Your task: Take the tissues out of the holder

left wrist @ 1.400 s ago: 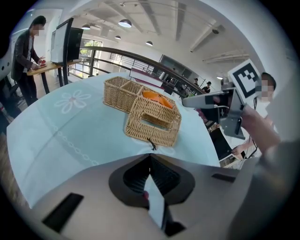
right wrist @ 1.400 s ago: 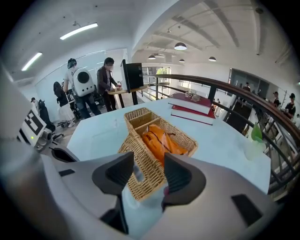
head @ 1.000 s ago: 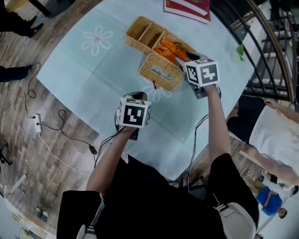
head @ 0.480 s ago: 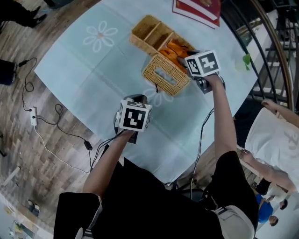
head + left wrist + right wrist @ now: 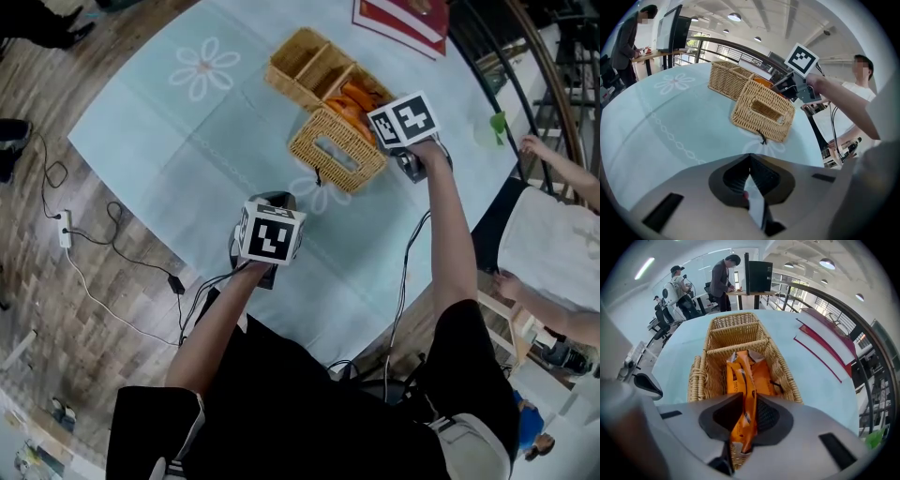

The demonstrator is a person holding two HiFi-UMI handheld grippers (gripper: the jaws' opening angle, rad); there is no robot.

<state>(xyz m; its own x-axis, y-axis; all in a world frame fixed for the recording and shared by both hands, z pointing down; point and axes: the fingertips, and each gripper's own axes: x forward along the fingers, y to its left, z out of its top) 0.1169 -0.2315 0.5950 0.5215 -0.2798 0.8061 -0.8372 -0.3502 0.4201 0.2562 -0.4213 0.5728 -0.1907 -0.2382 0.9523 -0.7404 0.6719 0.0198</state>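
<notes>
Right claw (image 5: 745,414) is closing, pads on an orange pack (image 5: 740,380) that stands in the basket's (image 5: 736,326) nearest compartment. Left claw (image 5: 752,187) is closed on a thin white strip (image 5: 756,206), over the worktop (image 5: 187,141).

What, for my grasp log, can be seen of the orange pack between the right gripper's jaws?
The orange pack is a flat, plastic-looking packet standing on edge in the near compartment of the wicker holder. The right gripper is closing its jaws on it, touching both faces. Another orange packet lies beside it.
</notes>
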